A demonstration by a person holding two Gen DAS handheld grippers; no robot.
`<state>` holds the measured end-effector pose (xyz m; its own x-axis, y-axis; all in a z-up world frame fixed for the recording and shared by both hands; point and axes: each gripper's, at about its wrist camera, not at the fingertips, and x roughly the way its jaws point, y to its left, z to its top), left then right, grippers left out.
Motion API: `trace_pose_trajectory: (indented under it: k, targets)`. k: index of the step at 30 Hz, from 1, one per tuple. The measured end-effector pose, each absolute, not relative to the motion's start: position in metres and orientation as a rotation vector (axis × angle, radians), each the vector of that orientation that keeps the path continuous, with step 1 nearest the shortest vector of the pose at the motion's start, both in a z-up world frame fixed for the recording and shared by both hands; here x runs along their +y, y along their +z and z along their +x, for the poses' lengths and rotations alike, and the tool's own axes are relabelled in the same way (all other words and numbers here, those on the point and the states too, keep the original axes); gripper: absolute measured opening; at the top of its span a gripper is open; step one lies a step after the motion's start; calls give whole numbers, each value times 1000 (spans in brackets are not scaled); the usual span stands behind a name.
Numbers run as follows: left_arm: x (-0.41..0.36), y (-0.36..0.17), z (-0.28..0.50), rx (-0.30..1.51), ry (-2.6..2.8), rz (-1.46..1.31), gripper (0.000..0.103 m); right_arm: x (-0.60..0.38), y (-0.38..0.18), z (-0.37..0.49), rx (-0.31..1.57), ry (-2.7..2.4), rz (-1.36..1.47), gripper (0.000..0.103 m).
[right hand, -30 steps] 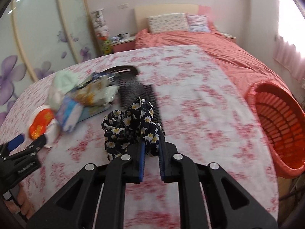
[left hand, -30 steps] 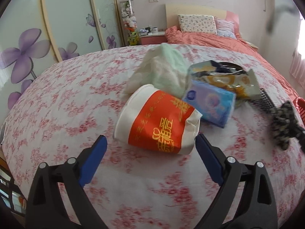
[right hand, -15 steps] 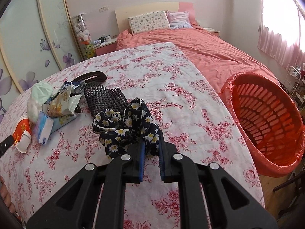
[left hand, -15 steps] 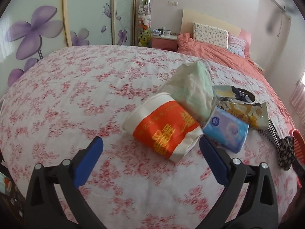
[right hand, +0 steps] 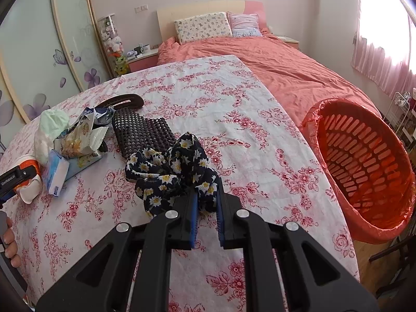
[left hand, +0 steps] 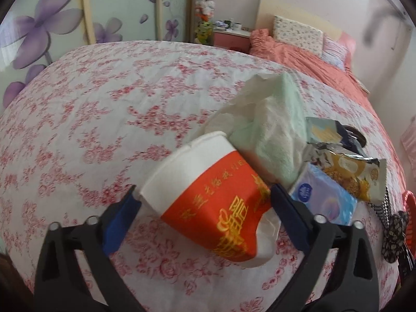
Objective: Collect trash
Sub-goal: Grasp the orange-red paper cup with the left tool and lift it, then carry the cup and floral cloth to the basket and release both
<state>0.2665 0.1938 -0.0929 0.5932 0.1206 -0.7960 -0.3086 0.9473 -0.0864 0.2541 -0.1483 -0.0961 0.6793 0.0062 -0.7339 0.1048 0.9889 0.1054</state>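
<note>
well, left gripper (left hand: 205, 202) closing round paper cup (left hand: 208, 195), right gripper (right hand: 206, 218) tight on floral cloth (right hand: 171, 171) nr table edge (right hand: 312, 156)

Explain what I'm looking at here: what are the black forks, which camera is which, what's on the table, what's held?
No robot: a person carries a two-finger gripper in each hand, and a fisheye camera on each looks out along its fingers.

Left wrist view: the left gripper straddles a crushed red-and-white paper cup lying on its side. Its jaws are closing, with the cup between them, not yet clamped.

Right wrist view: the right gripper is shut on a dark daisy-print scrunchie.

On the floral tablecloth lie a pale green cloth, snack wrappers, a blue tissue pack and a dark woven mat. An orange basket with a red liner stands beside the table.
</note>
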Motion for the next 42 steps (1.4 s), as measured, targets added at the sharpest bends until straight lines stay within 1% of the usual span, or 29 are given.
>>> trace_pose_trajectory:
  k: [1, 2, 4, 6, 9, 12, 13, 17, 21, 23, 25, 26, 27, 28, 29, 30, 33, 42]
  targets:
    - [193, -93, 266, 901, 234, -225, 83, -148, -97, 255, 826, -54, 143, 12]
    - [192, -93, 266, 898, 206, -225, 80, -149, -97, 256, 828, -54, 143, 12]
    - [189, -93, 263, 893, 168, -213, 69, -149, -97, 257, 832, -52, 143, 12]
    - [186, -91, 260, 881, 144, -187, 63, -149, -98, 259, 839, -52, 145, 13]
    - [186, -90, 258, 880, 137, -171, 60, -148, -99, 261, 844, -51, 151, 13]
    - [186, -88, 259, 883, 125, -168, 51, -145, -98, 262, 841, -46, 140, 13]
    - [186, -87, 258, 884, 122, -154, 50, -145, -96, 261, 832, -45, 133, 13]
    - [176, -81, 255, 875, 143, -11, 46, -151, -88, 259, 794, -86, 129, 13]
    - [178, -81, 254, 879, 126, -11, 46, -158, -90, 265, 810, -60, 172, 13]
    - [181, -83, 254, 886, 114, -42, 47, -159, -90, 264, 810, -38, 196, 17]
    - [183, -87, 254, 889, 108, -62, 47, -160, -91, 264, 810, -20, 214, 29]
    - [184, -89, 253, 886, 102, -70, 48, -159, -91, 265, 811, -17, 216, 30]
    - [184, -90, 253, 886, 95, -78, 48, -158, -93, 266, 816, -20, 210, 30]
    - [184, -91, 253, 886, 89, -84, 45, -158, -94, 267, 820, -19, 207, 29]
    - [183, -92, 253, 884, 83, -90, 42, -157, -95, 268, 826, -13, 208, 27]
    - [182, -92, 252, 881, 78, -91, 40, -157, -95, 268, 827, -10, 210, 19]
    - [180, -88, 249, 866, 68, -88, 37, -157, -90, 264, 807, -11, 207, 14]
    - [177, -67, 232, 811, 67, -67, 37, -160, -64, 248, 736, -15, 204, 13]
